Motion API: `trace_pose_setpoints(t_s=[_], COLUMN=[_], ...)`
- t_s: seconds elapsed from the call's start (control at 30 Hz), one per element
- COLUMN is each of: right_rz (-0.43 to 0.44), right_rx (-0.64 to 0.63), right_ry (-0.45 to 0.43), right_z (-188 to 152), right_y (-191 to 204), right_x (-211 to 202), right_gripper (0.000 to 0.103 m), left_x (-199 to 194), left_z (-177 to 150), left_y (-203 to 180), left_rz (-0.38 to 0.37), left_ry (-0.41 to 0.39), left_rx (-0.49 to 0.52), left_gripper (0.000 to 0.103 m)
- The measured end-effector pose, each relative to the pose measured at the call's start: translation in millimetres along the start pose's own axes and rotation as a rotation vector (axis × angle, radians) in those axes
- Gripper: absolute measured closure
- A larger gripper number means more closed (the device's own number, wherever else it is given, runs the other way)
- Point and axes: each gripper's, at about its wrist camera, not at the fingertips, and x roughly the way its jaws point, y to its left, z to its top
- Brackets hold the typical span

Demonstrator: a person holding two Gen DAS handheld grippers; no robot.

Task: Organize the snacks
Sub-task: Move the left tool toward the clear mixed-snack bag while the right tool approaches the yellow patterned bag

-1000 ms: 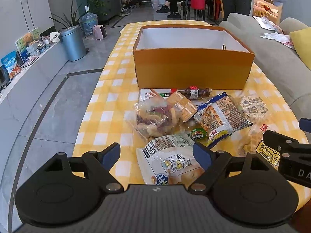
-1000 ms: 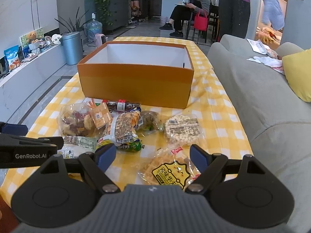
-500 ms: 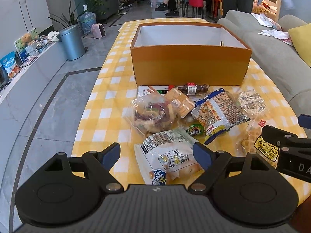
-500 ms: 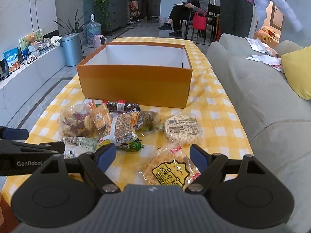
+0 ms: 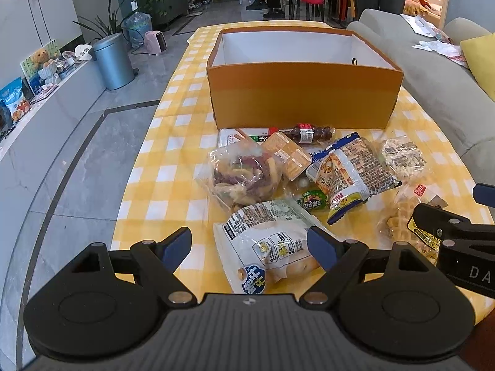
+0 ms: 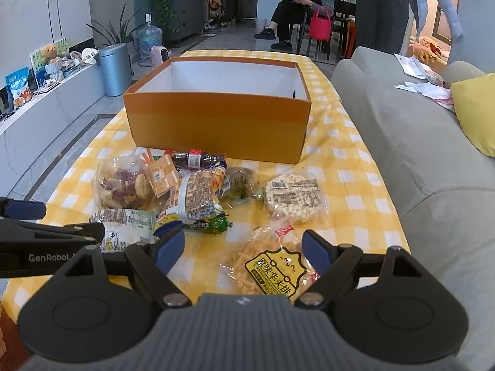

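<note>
An open orange box [image 5: 303, 99] with a white inside stands on the yellow checked tablecloth [image 5: 173, 154]; it also shows in the right wrist view [image 6: 216, 120]. Several snack packs lie in front of it. My left gripper [image 5: 250, 242] is open and empty above a white bread bag [image 5: 266, 241]. My right gripper [image 6: 243, 247] is open and empty above a waffle pack with a yellow label [image 6: 269, 269]. A bag of mixed chips [image 5: 244, 176], a small cola bottle [image 5: 306, 133], a blue and orange pack [image 5: 349, 173] and a round rice cake pack [image 6: 292, 194] lie between them and the box.
A grey sofa [image 6: 417, 160] runs along the table's right side with a yellow cushion [image 6: 476, 108]. A blue bin [image 5: 113, 61] and a low shelf stand at the left on the tiled floor. Two people [image 6: 309, 6] are at the far end of the room.
Both grippers have risen and drawn back slightly, so the snacks sit higher and farther in view. Both stay open. The snacks and the box have not moved.
</note>
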Motion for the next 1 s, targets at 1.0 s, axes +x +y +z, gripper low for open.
trace_pose_setpoints(t_s=[1.0], right_rz=[0.271], right_rx=[-0.019], right_ry=[0.297], right_z=[70], right_y=[3], right_x=[53], right_gripper=[0.046], left_x=[31], left_z=[75], left_y=[19], left_rz=[-0.168], left_ry=[0.240], left_rx=[0.156], left_gripper=[0.025])
